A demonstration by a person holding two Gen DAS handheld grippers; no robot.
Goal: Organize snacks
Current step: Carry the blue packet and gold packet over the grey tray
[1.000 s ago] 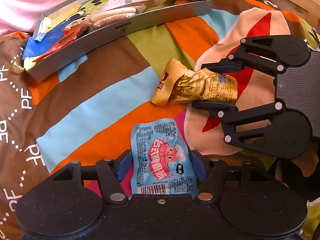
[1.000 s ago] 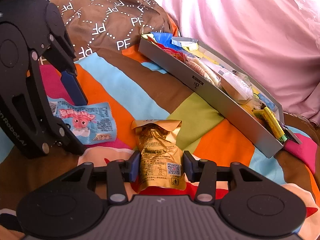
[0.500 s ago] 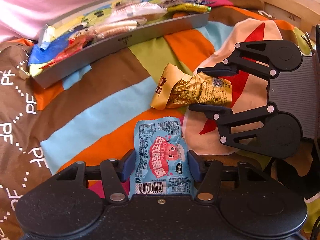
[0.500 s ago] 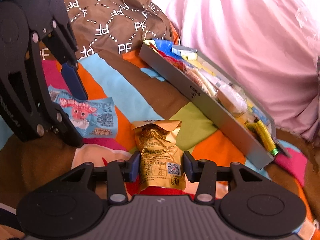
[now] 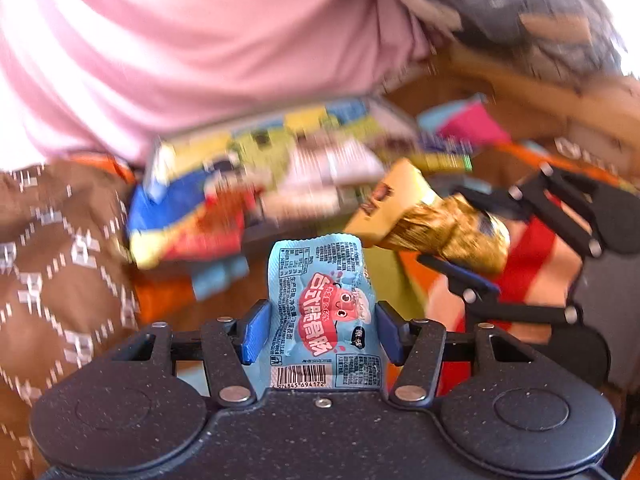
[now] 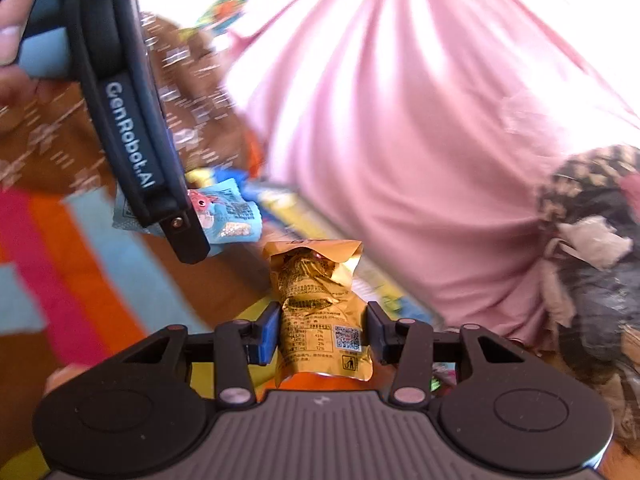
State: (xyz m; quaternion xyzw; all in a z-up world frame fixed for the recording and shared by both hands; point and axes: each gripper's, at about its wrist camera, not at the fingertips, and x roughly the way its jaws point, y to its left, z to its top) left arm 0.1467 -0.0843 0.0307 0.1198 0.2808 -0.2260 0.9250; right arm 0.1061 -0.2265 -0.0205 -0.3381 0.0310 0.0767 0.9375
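Note:
My left gripper (image 5: 320, 332) is shut on a light-blue snack packet (image 5: 320, 308) with red lettering, held up off the blanket. Ahead of it lies the grey tray (image 5: 256, 232), blurred, filled with several snack packets. My right gripper (image 6: 320, 334) is shut on a crumpled gold snack packet (image 6: 318, 312), also lifted. In the left wrist view the gold packet (image 5: 432, 220) hangs at the right in the other gripper's jaws, over the tray's near edge. In the right wrist view the blue packet (image 6: 224, 216) shows beside the left gripper's body (image 6: 132, 128).
A pink cushion (image 5: 200, 48) rises right behind the tray. A brown patterned pillow (image 5: 52, 264) lies at the left. The striped multicoloured blanket (image 6: 64, 264) is underneath. A dark patterned cloth bundle (image 6: 592, 260) sits at the right. A hand (image 6: 10, 52) holds the left gripper.
Both grippers have lifted their packets off the blanket and swung forward toward the tray. The tray and pink cushion now fill the view, blurred by motion.

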